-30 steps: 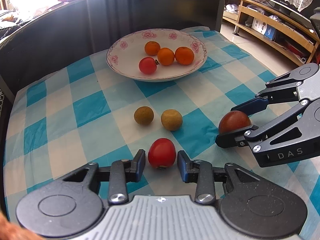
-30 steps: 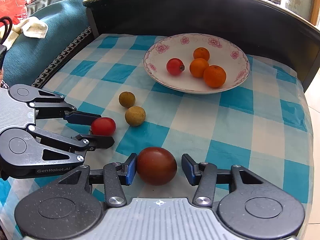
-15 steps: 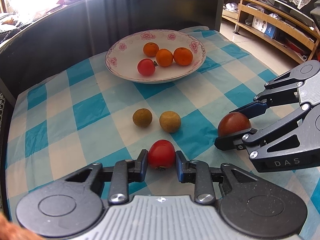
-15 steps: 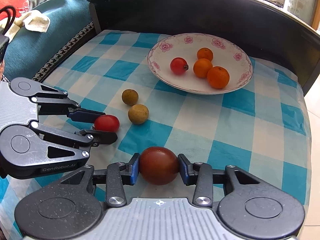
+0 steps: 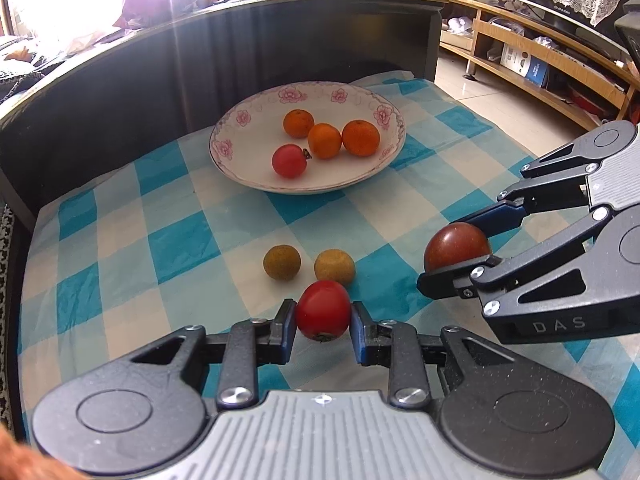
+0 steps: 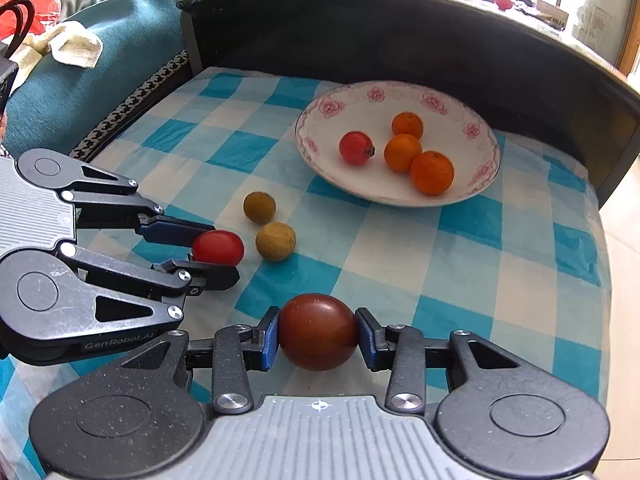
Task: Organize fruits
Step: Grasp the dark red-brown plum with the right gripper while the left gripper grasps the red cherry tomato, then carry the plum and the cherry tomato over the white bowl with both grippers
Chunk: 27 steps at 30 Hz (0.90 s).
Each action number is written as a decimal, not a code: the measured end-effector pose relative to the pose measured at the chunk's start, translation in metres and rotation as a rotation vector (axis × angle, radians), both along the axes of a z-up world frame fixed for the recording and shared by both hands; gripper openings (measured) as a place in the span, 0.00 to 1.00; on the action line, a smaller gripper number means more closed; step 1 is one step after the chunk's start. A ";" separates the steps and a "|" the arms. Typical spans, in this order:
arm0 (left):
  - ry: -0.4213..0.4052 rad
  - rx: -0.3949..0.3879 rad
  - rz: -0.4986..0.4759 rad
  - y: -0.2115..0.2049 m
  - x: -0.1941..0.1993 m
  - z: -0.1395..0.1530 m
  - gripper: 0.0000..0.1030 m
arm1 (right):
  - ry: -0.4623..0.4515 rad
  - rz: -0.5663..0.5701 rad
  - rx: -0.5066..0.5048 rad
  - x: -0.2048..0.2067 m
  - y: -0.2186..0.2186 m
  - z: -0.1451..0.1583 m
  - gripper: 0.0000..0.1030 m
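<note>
My left gripper (image 5: 323, 320) is shut on a red tomato (image 5: 323, 310), lifted just off the checked cloth; it also shows in the right wrist view (image 6: 218, 247). My right gripper (image 6: 319, 338) is shut on a dark brown-red tomato (image 6: 319, 331), seen from the left wrist view (image 5: 457, 246) too. A white flowered plate (image 5: 248, 116) at the back holds three oranges (image 5: 325, 141) and a red fruit (image 5: 289, 161). Two small brown-green fruits (image 5: 281, 262) (image 5: 334, 267) lie on the cloth between plate and grippers.
The blue-and-white checked cloth (image 5: 120, 240) covers the table. A dark curved wall (image 5: 120, 92) rises behind the plate. A teal sofa with a towel (image 6: 76, 46) is to the left. Wooden shelves (image 5: 540, 64) and the floor lie to the right.
Both grippers closed from open onto their tomatoes and have raised them slightly off the cloth. The plate and the two brown-green fruits have not moved.
</note>
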State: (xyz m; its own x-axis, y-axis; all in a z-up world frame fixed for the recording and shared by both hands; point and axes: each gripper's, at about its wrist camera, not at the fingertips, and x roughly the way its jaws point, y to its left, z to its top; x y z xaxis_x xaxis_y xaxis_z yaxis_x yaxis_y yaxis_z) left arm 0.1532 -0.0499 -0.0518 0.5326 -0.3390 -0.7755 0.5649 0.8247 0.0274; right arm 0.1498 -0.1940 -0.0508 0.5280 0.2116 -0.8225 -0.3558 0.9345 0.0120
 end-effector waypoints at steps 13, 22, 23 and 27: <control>-0.068 -0.033 0.027 -0.005 0.014 0.021 0.37 | -0.060 -0.036 0.017 0.006 -0.006 0.016 0.32; -0.101 -0.051 0.033 -0.020 0.032 0.030 0.36 | -0.140 -0.106 0.025 0.026 -0.015 0.031 0.32; -0.104 -0.052 0.036 -0.021 0.035 0.030 0.36 | -0.148 -0.113 0.023 0.029 -0.016 0.031 0.32; -0.109 -0.056 0.052 -0.025 0.050 0.027 0.36 | -0.169 -0.139 0.019 0.040 -0.020 0.033 0.32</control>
State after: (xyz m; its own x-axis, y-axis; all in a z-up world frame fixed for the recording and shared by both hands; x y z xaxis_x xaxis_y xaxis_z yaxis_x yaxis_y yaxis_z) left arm 0.2035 -0.0744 -0.0243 0.6308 -0.3495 -0.6928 0.5172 0.8549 0.0397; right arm 0.1893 -0.2138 -0.0180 0.6830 0.1415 -0.7166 -0.2215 0.9750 -0.0187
